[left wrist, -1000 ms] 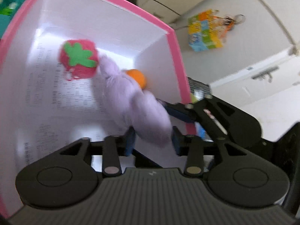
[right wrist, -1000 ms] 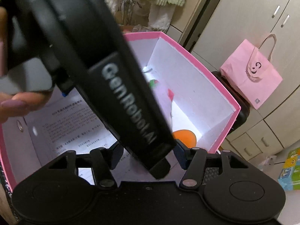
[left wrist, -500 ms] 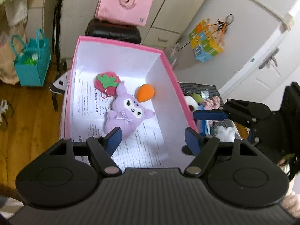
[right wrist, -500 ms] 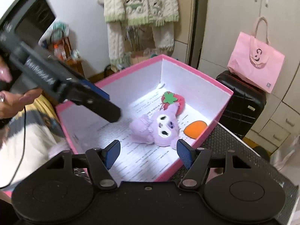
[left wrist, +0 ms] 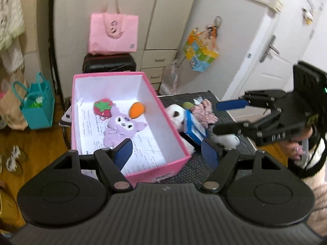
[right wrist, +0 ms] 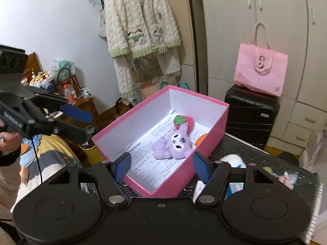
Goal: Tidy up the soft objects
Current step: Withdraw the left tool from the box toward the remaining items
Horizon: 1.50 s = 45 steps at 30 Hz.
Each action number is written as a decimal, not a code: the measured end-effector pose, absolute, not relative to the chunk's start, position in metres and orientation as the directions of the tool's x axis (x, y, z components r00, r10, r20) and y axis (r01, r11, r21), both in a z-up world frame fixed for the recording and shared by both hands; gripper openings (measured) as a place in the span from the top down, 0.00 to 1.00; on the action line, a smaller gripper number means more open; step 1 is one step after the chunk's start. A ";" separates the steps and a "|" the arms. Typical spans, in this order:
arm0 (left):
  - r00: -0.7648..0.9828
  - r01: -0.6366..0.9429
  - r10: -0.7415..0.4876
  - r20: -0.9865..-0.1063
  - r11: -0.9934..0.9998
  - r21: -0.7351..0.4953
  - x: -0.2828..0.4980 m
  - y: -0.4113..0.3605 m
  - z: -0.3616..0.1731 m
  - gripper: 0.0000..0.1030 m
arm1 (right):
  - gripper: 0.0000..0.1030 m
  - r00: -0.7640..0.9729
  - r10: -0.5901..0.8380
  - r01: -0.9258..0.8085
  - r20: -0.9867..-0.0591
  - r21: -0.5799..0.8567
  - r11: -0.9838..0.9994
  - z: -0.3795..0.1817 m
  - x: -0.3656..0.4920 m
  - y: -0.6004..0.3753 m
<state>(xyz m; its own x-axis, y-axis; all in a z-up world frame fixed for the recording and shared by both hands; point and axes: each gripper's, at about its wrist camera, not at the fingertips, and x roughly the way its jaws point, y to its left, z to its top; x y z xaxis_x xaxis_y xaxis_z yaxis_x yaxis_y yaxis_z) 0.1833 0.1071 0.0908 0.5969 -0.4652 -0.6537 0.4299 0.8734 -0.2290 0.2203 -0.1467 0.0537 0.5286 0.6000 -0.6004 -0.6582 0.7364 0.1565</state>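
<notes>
A pink box [left wrist: 163,169] with a white inside stands on a black mesh tabletop. In it lie a purple plush [left wrist: 120,128], a red strawberry plush [left wrist: 103,107] and an orange soft piece [left wrist: 137,110]. The right wrist view shows the same box [right wrist: 130,120], purple plush [right wrist: 173,145] and strawberry [right wrist: 181,122]. Just right of the box lie a white-and-blue plush [left wrist: 184,120] and a floral cloth [left wrist: 204,112]. My left gripper [left wrist: 167,151] hangs open and empty above the box's near end. My right gripper [right wrist: 161,166] is open and empty too.
A black suitcase [right wrist: 251,112] topped by a pink bag [right wrist: 261,71] stands behind the box. A teal bag [left wrist: 38,106] sits on the wooden floor at left. A knitted cardigan [right wrist: 141,30] hangs on the wall. Cupboards and a white door [left wrist: 265,47] close the back.
My left gripper opened and let go of the purple plush, which now lies in the box. Both grippers pulled back and up, so the whole box shows.
</notes>
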 end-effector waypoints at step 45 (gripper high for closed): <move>0.443 0.646 -0.571 -0.691 0.738 -0.196 0.182 -0.104 -0.010 0.25 | 0.29 0.618 0.466 -0.451 -0.633 0.200 0.870 -0.046 0.172 -0.336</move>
